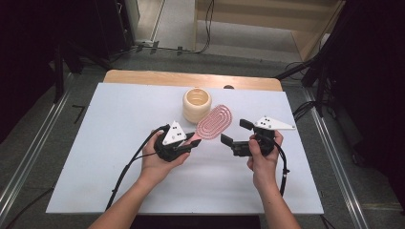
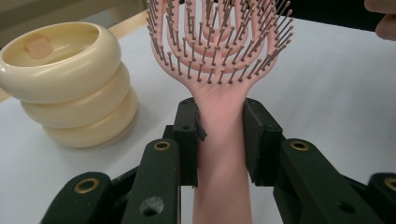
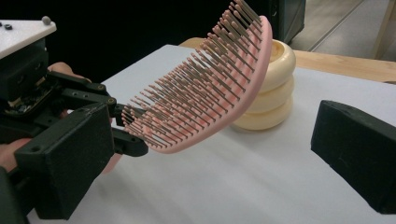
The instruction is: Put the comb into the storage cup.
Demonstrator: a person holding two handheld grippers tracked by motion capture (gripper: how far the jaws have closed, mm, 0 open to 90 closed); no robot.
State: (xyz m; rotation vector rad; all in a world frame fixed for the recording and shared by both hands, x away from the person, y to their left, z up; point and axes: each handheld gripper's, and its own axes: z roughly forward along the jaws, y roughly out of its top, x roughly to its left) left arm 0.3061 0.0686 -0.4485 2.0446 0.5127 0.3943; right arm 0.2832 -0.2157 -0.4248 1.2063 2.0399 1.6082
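A pink hairbrush is held above the white table, its handle clamped in my left gripper. In the left gripper view both black pads press on the pink handle, and the bristled head rises beyond them. The right gripper view has the brush head tilted, bristles facing left, with the left gripper behind it. My right gripper stands open just right of the brush head, nothing between its jaws. A cream ribbed cup sits upright behind the brush.
The white table top lies on a wooden board whose far edge shows. Black cables trail from both grippers toward the front edge. Dark stands and a metal rail flank the table.
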